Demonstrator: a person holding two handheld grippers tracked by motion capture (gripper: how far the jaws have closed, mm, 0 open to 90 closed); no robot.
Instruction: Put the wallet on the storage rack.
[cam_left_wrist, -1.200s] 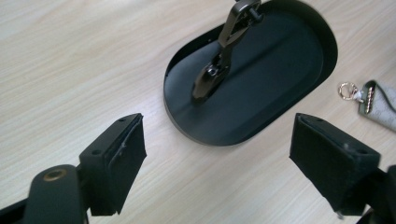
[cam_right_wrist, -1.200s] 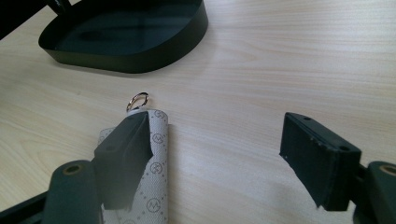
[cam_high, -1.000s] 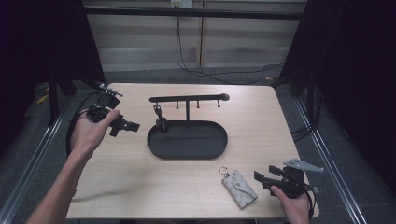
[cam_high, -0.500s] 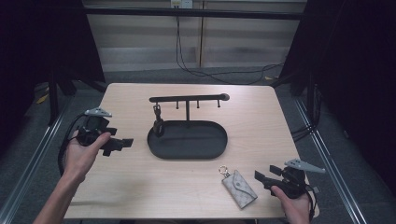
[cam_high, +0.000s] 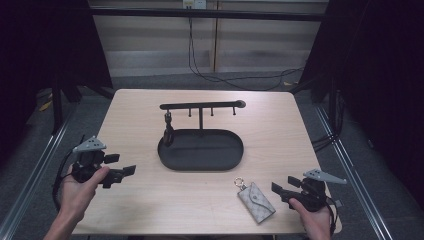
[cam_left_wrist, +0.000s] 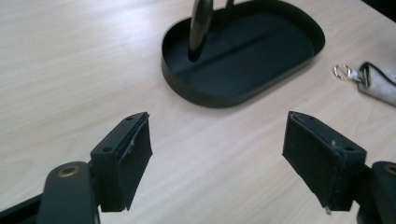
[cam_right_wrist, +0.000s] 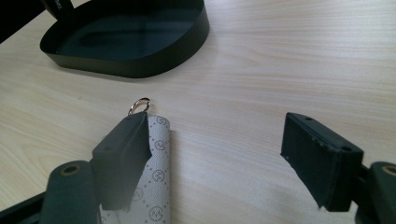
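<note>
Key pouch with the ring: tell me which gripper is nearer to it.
Right. The right gripper sits just beside the key pouch, its jaws open with one jaw over the pouch's edge. The left gripper is far across the table, beyond the black tray.

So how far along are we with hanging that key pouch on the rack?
One black fob already hangs on the key rack. The grey key pouch lies on the table beside the open right gripper, not gripped. Still left: grasp, lift, hook its ring. Left gripper is open, empty.

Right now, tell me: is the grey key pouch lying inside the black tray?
No, the key pouch lies flat on the bare wood of the table, in front of the black tray and apart from it.
</note>
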